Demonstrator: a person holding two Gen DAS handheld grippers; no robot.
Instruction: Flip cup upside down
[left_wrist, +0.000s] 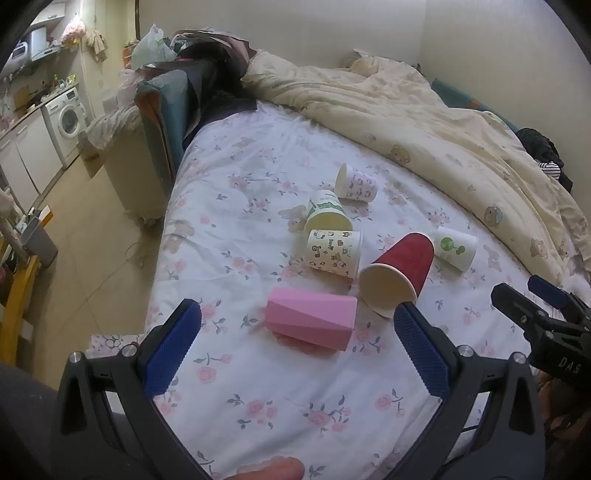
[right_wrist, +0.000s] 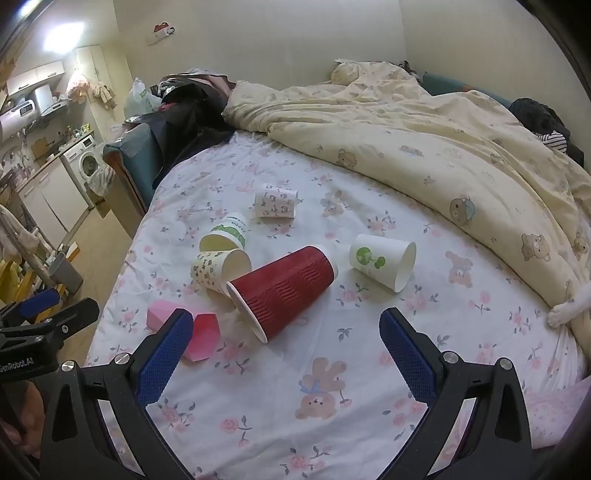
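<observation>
Several cups lie on their sides on the flowered bed sheet (left_wrist: 258, 398). A pink faceted cup (left_wrist: 312, 319) lies nearest my left gripper (left_wrist: 297, 317), which is open and empty just in front of it. A red ribbed cup (left_wrist: 400, 271) (right_wrist: 284, 286) lies beside it, its mouth toward the left gripper. My right gripper (right_wrist: 286, 325) is open and empty, hovering close before the red cup. The pink cup (right_wrist: 201, 332) is partly hidden behind the right gripper's left finger. White printed paper cups (left_wrist: 334, 251) (left_wrist: 454, 247) (right_wrist: 382, 260) lie further back.
A cream bear-print duvet (right_wrist: 424, 147) is bunched along the back and right of the bed. The bed's left edge drops to a tiled floor (left_wrist: 85, 258) with a washing machine (left_wrist: 66, 118) and cabinets. A dark pile of clothes (left_wrist: 207, 74) sits at the headboard.
</observation>
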